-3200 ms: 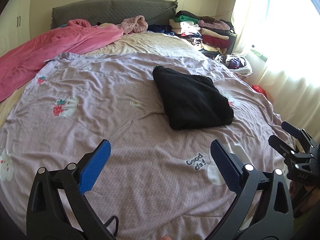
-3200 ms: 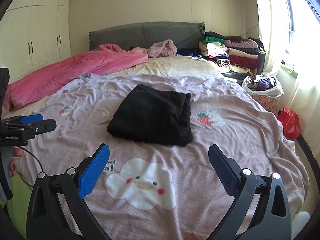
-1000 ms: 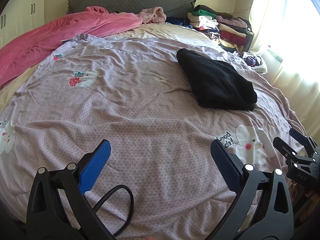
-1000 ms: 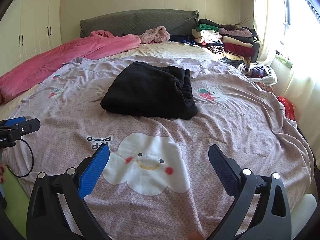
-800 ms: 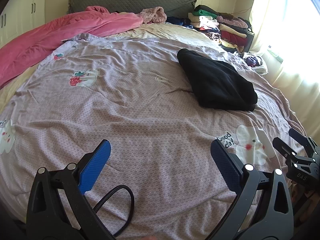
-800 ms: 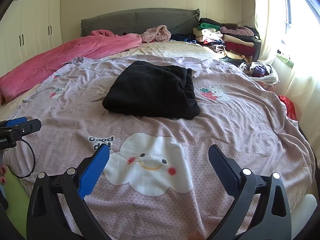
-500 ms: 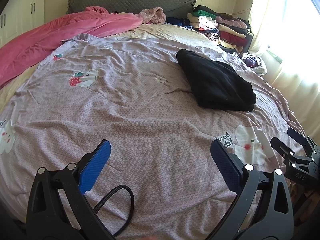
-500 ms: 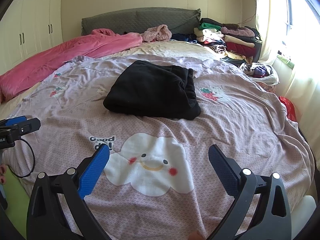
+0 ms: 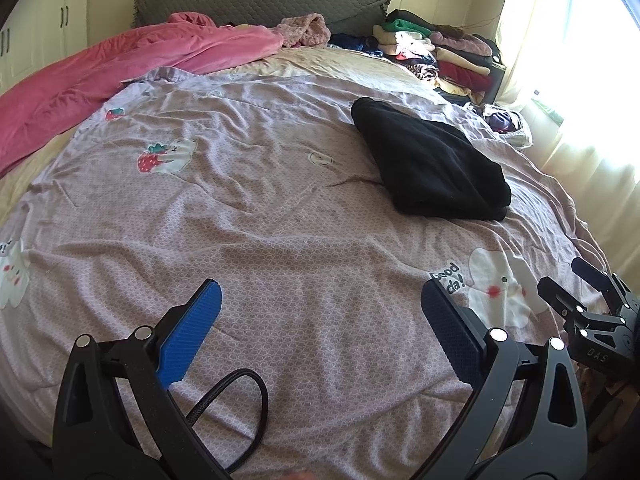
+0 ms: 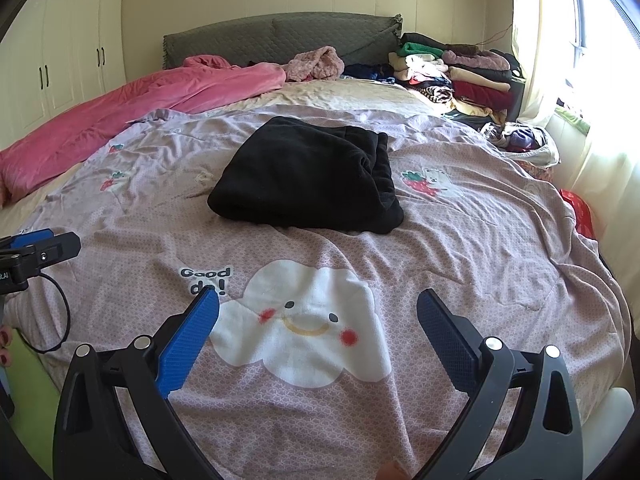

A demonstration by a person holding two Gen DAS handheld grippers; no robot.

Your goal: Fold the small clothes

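black garment [image 10: 308, 172] folded, mid-bed on lilac quilt [image 10: 460, 248] | left hand-held gripper [image 9: 320, 332] and right hand-held gripper [image 10: 316, 332] both spread wide, empty, well short of it | next: likely fetch another piece; grip one hem corner each, keep the layers together.
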